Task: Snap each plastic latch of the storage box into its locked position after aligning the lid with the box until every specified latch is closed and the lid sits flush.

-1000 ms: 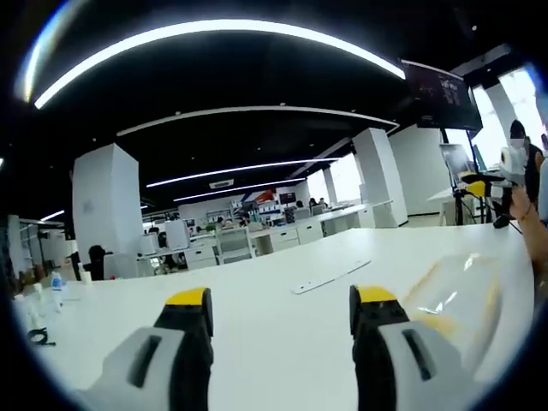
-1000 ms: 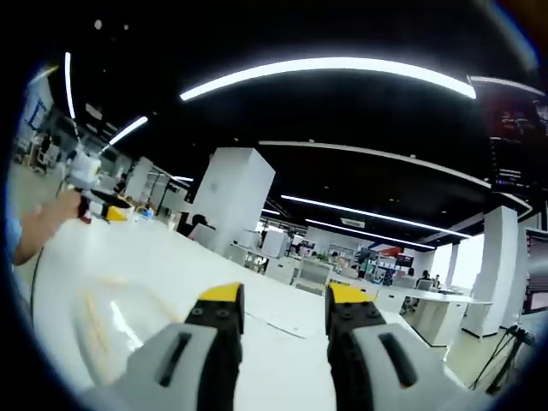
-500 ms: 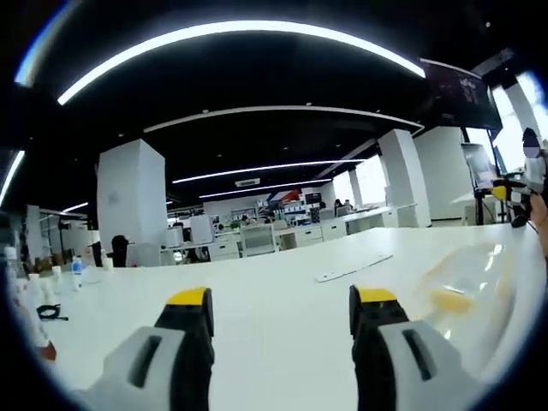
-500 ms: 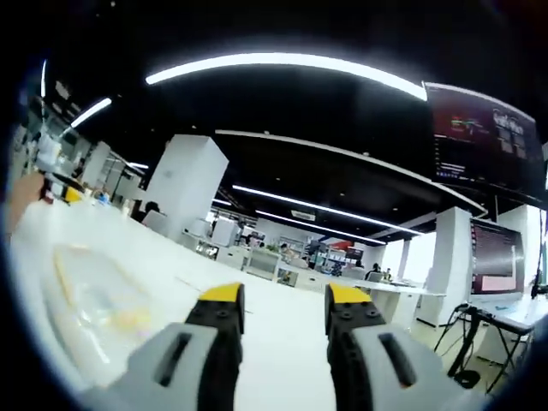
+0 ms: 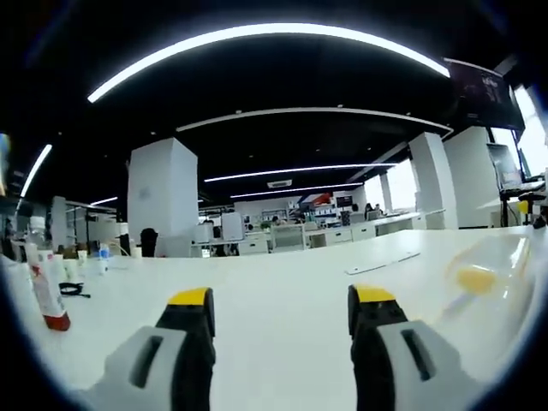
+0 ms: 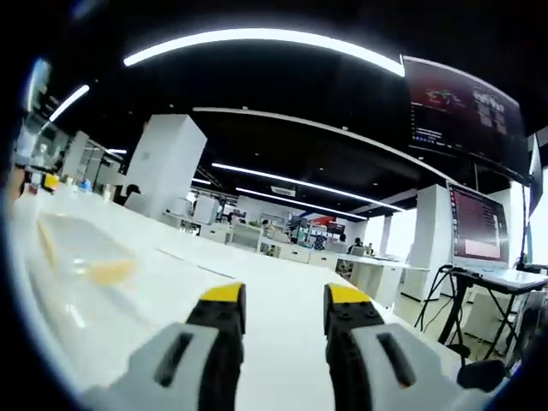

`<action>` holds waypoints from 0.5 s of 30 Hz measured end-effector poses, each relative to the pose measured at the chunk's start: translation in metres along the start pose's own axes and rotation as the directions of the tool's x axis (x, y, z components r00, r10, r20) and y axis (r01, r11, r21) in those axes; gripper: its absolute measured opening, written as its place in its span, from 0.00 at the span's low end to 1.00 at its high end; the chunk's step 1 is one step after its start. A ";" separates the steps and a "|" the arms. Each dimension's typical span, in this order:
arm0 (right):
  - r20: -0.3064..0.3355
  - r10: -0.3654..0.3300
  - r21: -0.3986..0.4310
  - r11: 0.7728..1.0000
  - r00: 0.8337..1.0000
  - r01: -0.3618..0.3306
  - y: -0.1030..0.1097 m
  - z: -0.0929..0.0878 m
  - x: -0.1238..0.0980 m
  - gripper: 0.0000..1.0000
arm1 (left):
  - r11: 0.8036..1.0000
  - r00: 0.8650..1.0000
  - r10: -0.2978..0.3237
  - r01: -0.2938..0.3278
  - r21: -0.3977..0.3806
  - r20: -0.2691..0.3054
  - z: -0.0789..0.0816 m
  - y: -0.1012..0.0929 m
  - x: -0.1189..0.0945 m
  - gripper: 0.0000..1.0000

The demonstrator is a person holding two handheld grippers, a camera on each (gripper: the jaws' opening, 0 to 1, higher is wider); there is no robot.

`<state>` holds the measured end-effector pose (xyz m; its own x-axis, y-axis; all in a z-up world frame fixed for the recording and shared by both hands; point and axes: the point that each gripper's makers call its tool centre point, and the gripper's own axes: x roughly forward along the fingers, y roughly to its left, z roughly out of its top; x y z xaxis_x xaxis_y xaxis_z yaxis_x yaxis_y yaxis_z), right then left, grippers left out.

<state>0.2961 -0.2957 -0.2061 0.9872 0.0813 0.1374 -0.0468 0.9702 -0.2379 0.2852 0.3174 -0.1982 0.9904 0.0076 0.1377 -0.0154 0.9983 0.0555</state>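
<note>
I've got the left gripper point(image 5: 280, 312) over the white table point(image 5: 282, 282), jaws spread wide, nothing between them; the clear storage box point(image 5: 486, 272) sits off to its right. Right gripper point(image 6: 278, 308) is parted too and empty, the storage box point(image 6: 73, 257) lying to its left on the table

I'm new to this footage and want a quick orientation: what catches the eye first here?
The open yellow-tipped left hand-held gripper and right hand-held gripper, each rising from the bottom of its view over the white table. Next, the clear box with a yellow latch at the table's edge, and the red-capped bottle far left.
</note>
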 end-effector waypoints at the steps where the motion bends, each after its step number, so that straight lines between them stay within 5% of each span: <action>1: -0.003 0.003 0.001 1.000 1.000 -0.003 0.001 0.000 0.000 0.35 | 1.000 1.000 0.000 0.000 -0.005 0.000 0.000 0.000 0.000 0.64; 11: -0.004 0.012 -0.022 1.000 1.000 -0.012 0.006 0.002 0.001 0.35 | 0.995 0.999 0.041 -0.040 0.089 -0.012 0.001 0.005 0.003 0.57; 15: -0.027 0.026 -0.064 0.998 0.999 -0.027 0.014 -0.002 0.004 0.35 | 0.999 0.999 0.029 -0.028 0.032 -0.022 -0.005 0.008 0.006 0.58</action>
<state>0.2993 -0.2827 -0.2108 0.9894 0.1000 0.1053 -0.0639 0.9510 -0.3026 0.2920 0.3254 -0.2016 0.9923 0.0376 0.1179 -0.0476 0.9954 0.0829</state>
